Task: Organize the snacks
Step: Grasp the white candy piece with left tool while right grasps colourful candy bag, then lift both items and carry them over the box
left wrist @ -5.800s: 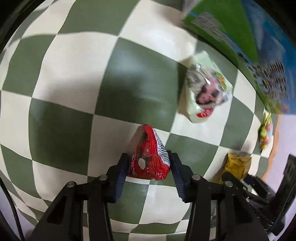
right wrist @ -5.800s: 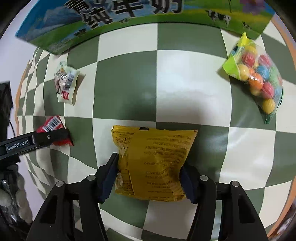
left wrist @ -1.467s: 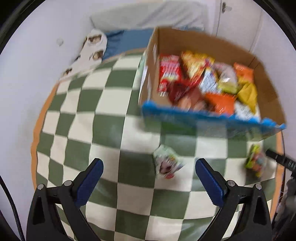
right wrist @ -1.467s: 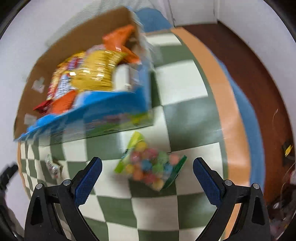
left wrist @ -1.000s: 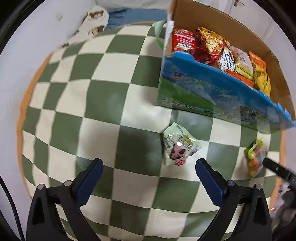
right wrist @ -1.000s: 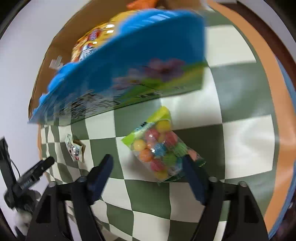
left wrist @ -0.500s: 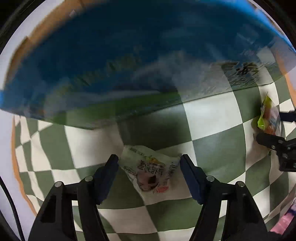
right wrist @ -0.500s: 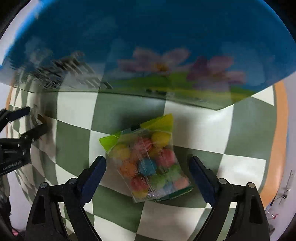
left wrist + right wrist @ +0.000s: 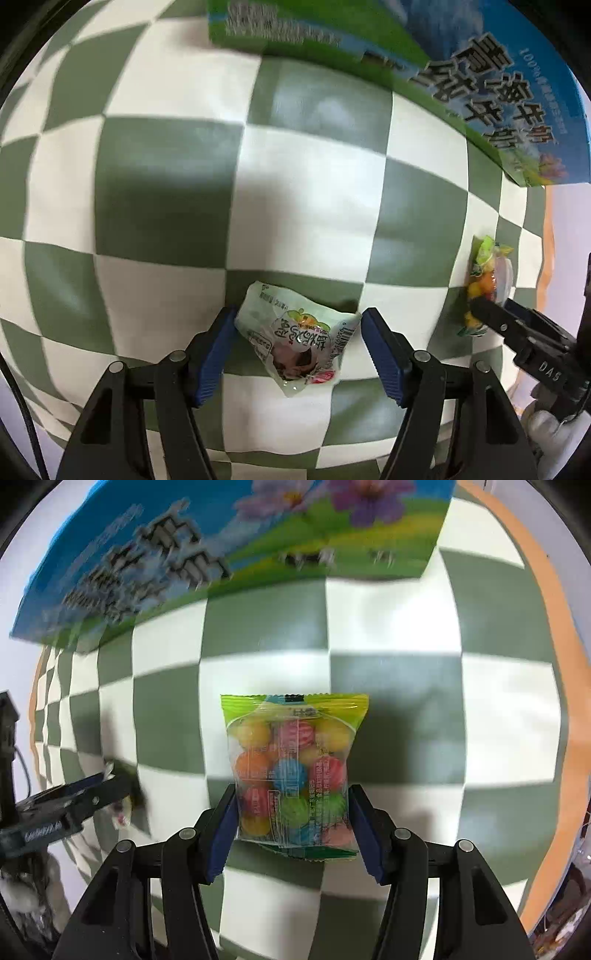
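- My left gripper (image 9: 297, 349) has dropped from its wide-open hover; its jaws now bracket the pale green packet (image 9: 297, 341) at 6 o'clock, not clamped.
- My right gripper (image 9: 291, 827) has narrowed onto the gumball bag (image 9: 291, 775); contact looks made, a firm grip I can't confirm.
- Both pickups look imminent; the snack box (image 9: 221, 554) waits at 12 o'clock.

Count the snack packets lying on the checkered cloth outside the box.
2. A pale green printed packet sits between the left gripper fingers; a clear bag of coloured candy balls sits between the right gripper fingers.
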The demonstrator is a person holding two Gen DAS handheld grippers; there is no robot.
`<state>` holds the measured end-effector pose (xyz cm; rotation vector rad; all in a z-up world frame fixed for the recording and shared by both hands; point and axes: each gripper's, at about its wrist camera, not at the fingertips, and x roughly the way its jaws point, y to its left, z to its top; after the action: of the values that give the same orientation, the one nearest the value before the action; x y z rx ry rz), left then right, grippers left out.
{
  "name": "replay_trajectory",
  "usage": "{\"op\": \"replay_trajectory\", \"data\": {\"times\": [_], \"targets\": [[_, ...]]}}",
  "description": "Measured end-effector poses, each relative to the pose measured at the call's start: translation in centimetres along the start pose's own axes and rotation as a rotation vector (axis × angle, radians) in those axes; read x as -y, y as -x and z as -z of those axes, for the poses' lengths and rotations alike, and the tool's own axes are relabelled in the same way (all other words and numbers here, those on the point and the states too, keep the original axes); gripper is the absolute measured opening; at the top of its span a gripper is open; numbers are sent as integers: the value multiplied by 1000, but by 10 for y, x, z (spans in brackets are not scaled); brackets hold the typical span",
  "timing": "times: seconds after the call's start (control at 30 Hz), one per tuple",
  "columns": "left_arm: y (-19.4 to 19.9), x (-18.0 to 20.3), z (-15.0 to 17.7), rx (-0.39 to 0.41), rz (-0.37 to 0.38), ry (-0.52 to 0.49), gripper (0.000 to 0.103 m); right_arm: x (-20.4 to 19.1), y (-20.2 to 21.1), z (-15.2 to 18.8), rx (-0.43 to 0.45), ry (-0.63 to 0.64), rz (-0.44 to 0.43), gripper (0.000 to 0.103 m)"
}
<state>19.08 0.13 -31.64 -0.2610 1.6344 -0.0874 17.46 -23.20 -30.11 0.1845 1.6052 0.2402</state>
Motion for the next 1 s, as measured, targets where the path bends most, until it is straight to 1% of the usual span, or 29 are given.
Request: {"op": "replay_trajectory", "data": {"times": [0.07, 0.17, 0.23, 0.27, 0.3, 0.33, 0.47, 0.5, 0.57, 0.6, 0.63, 0.7, 0.77, 0.83, 0.87, 0.9, 0.93, 1.0], "targets": [[-6, -2, -4, -31, 1, -9, 69, -1, 0, -3, 6, -18, -5, 61], [-8, -7, -6, -29, 28, -25, 69, -7, 1, -15, 15, -24, -2, 63], [-6, -5, -6, -31, 54, -42, 69, -16, -7, -18, 18, -23, 2, 68], [-4, -2, -9, -37, 62, -57, 69, -20, -8, -21, 20, -20, 9, 68], [-4, 1, -13, -49, 60, -75, 69, -24, -11, -25, 15, -11, 17, 68], [-5, 4, -15, -62, 55, -95, 69, -12, -8, -20, 11, -10, 24, 69], [-9, 14, -13, -84, 31, -169, 69, -23, -16, -26, 8, 4, 52, 70], [-10, 15, -12, -82, 21, -184, 69, -25, -17, -27, 9, 10, 58, 70], [-13, 33, -3, -63, -9, -213, 68, -31, -20, -28, 13, 26, 73, 69], [-14, 38, -1, -51, -28, -220, 66, -33, -21, -27, 21, 36, 85, 68], [-14, 39, 1, -40, -56, -224, 57, -36, -22, -28, 30, 56, 109, 63], [-15, 44, 14, -12, -79, -213, 57, -42, -23, -28, 53, 86, 129, 58], [-13, 48, 18, 23, -115, -210, 56, -42, -19, -25, 70, 103, 134, 57], [-9, 50, 27, 37, -120, -207, 54, -44, -16, -23, 85, 102, 127, 56], [-7, 52, 28, 40, -117, -204, 46, -46, -14, -21, 90, 99, 118, 55], [-5, 54, 34, 44, -114, -205, 41, -46, -10, -17, 95, 91, 106, 55], [-2, 57, 46, 45, -108, -207, 41, -44, -7, -15, 97, 83, 96, 55], [1, 56, 42, 46, -103, -211, 41, -44, -3, -13, 99, 77, 78, 55]]}}
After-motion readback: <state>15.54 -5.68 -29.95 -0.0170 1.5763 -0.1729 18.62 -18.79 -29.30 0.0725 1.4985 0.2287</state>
